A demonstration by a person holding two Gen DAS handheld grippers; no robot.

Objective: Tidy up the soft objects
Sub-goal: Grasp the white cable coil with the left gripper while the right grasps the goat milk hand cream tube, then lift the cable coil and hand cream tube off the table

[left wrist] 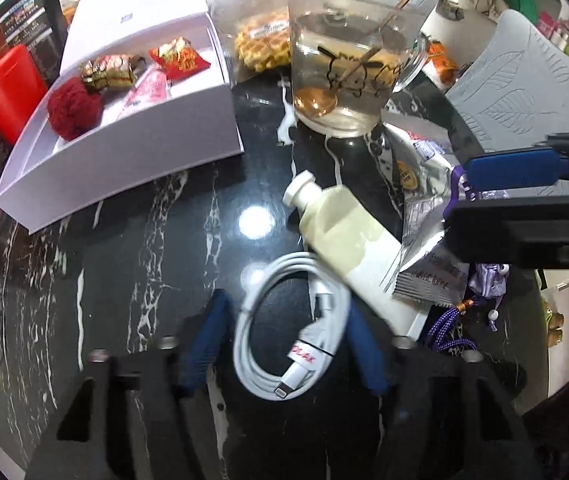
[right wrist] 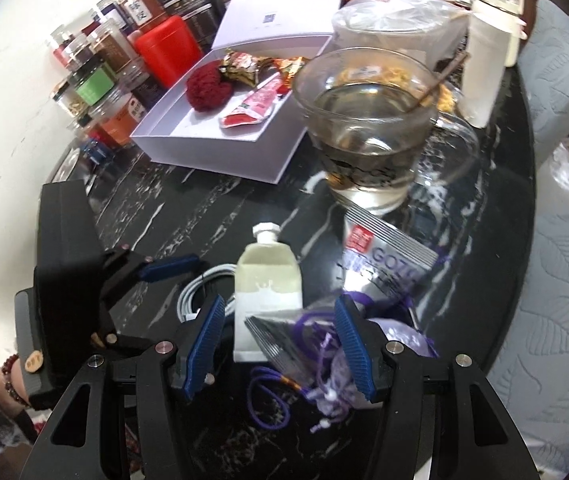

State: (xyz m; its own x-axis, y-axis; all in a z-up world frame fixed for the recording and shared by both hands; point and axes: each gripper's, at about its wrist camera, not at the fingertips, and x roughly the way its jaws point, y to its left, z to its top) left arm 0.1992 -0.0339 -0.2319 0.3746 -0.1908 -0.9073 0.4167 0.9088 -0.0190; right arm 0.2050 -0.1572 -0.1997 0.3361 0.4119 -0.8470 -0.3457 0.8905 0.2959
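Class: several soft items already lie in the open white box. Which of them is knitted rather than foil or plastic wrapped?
The dark red yarn ball at the near end of the white box. Its fuzzy knitted surface sets it apart from the shiny gold and red wrapped packets beside it.

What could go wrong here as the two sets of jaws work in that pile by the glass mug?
1. The glass mug holds liquid and a spoon; a bump could spill it.
2. The white cable coil lies partly under the cream tube, so lifting it may drag the tube.
3. The right gripper straddles several packets and may catch more than one.
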